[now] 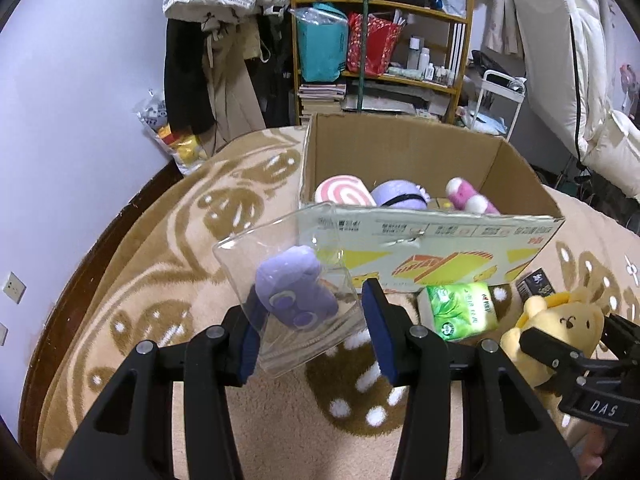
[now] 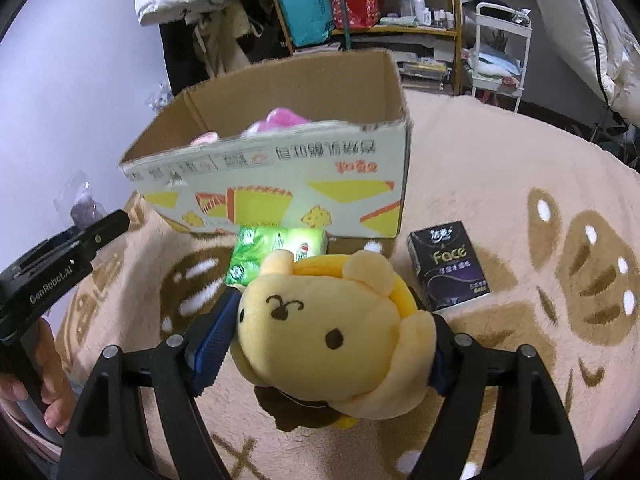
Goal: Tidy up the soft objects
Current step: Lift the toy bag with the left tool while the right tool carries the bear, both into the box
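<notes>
Mid-task: both grippers loaded, box partly filled, loose items left on the rug.

Left gripper (image 1: pixel 312 328): jaws fairly wide, the blue pads bearing on the sides of a clear plastic pouch (image 1: pixel 280 280) with a small purple plush toy (image 1: pixel 294 294) inside; pouch held off the beige patterned rug (image 1: pixel 160 280), just short of the near wall of the open printed cardboard box (image 1: pixel 432 240). Inside the box: pink-and-white swirl plush (image 1: pixel 344 194), lavender round plush (image 1: pixel 398 196), pink-and-white stick plush (image 1: pixel 468 196).

On the rug against the box's near wall: green tissue pack (image 2: pixel 276 252). Off the box's near right corner: black tissue pack (image 2: pixel 448 266).

Right gripper (image 2: pixel 332 336): jaws spread around a yellow bear plush (image 2: pixel 328 332), squeezing its sides, carried above the rug in front of the box.

Likely next: lift each load over the near wall, open the jaws above free space, pouch first as the closer. Pouch slippery; grip probably marginal.
</notes>
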### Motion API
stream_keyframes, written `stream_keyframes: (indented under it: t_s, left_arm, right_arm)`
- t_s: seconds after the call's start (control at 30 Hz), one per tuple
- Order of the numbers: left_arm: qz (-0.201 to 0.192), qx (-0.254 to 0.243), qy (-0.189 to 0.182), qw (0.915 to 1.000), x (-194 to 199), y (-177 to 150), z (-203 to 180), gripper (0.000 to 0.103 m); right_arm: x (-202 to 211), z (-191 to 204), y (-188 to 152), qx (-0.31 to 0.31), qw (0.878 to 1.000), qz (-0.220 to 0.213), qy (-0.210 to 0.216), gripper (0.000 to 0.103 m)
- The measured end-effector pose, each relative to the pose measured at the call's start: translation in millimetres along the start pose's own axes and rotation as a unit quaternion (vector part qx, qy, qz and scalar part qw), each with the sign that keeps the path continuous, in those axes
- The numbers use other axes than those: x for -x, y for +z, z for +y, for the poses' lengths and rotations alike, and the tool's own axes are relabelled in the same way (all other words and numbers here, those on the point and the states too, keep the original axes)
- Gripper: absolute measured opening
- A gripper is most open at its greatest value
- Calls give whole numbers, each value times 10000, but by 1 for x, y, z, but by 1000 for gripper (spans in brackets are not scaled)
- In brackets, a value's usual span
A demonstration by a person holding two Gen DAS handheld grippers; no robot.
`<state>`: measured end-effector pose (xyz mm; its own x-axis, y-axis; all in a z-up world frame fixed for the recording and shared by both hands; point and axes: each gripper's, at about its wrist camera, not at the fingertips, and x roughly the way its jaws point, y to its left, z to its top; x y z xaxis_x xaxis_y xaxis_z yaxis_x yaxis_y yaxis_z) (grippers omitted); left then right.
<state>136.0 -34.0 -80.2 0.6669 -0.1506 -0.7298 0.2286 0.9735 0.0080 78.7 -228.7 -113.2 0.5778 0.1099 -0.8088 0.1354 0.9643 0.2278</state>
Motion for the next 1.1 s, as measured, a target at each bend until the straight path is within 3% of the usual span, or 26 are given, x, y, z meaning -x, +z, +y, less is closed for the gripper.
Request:
stream_keyframes:
  t_s: [0.3,0.57,0.83,1.1]
  left_arm:
    - [-637,-305,-3,9975,35,18,-14,46]
    - [-960,-506,28,9941,39,47,-24,46]
    - [-1000,-712,124,9924,16,67,-35,46]
    - [-1032,-702,88,9921,-2,76,-40,46]
  right_arm:
    - [39,7,24,245,9969,-742,52,83]
    - [54,8,64,200,9914,-1262,264,83]
    - [57,11,112,407,9857,-1628,162,83]
    - [47,1,144,167,9823,-1829,382,83]
